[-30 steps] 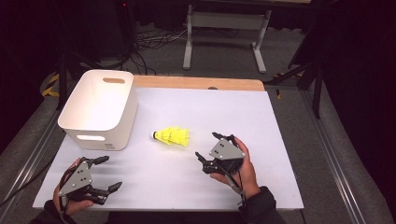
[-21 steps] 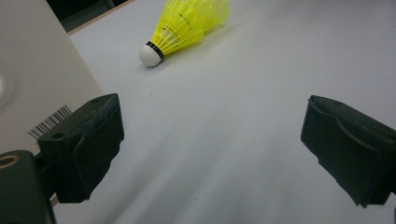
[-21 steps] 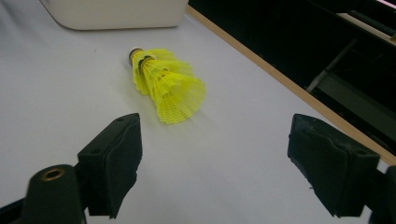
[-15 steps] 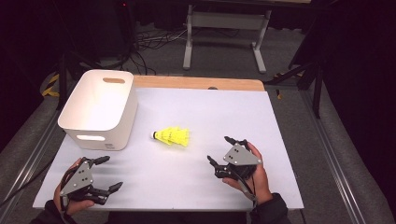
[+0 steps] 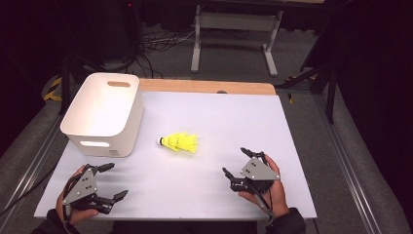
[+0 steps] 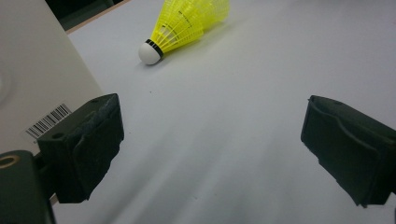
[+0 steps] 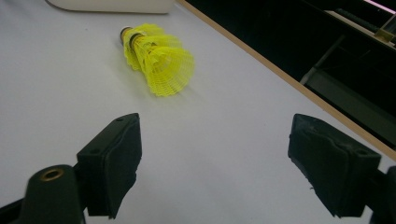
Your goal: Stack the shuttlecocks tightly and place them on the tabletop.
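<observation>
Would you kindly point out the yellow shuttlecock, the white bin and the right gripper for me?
yellow shuttlecock (image 5: 181,143): high view, on its feathered skirt.
white bin (image 5: 127,129): high view, on its right outer wall.
right gripper (image 5: 237,161): high view, midway between its open fingertips.

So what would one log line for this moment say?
left gripper: open, empty | right gripper: open, empty | shuttlecock: lying on table, untouched | bin: beside it

Left gripper (image 5: 110,181) and right gripper (image 5: 239,162) low, apart, jaws apparently wide, empty.
</observation>
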Demonstrator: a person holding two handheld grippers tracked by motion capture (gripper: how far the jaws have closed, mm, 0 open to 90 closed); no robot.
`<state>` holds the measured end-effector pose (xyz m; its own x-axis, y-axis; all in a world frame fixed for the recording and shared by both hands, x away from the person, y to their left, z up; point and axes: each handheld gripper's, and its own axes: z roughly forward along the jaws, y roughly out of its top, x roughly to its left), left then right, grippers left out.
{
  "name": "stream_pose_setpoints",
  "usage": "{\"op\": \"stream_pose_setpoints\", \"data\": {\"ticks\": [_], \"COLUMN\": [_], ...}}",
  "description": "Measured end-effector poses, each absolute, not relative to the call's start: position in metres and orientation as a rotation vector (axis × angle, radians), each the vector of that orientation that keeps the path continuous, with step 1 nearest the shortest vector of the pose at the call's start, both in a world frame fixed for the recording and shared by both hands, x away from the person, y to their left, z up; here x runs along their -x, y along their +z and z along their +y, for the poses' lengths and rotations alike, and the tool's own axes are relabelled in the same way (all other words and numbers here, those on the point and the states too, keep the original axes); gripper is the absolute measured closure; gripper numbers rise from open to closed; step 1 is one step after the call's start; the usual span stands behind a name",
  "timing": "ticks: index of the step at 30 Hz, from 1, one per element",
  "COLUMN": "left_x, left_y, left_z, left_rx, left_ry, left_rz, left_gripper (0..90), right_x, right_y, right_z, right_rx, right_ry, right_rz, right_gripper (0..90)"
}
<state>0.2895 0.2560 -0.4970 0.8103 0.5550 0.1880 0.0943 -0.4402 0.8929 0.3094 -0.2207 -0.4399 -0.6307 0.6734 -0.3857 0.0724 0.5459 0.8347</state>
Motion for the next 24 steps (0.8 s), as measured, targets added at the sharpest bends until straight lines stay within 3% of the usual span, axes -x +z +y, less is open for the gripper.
{"op": "stream_pose_setpoints", "data": {"ticks": [24], "left_x": [-0.289], "left_y": [-0.497], "left_z": [0.255], "left_rx": [-1.979], "left_ry": [0.577], "left_rz": [0.486], "left_gripper": [6.8], "right_x": [-0.296], "right_y": [-0.462], "right_z": [-0.249], "right_rx": [-0.661], "right_ry": [1.119], "right_rz": [2.041], "right_gripper": [13.5]}}
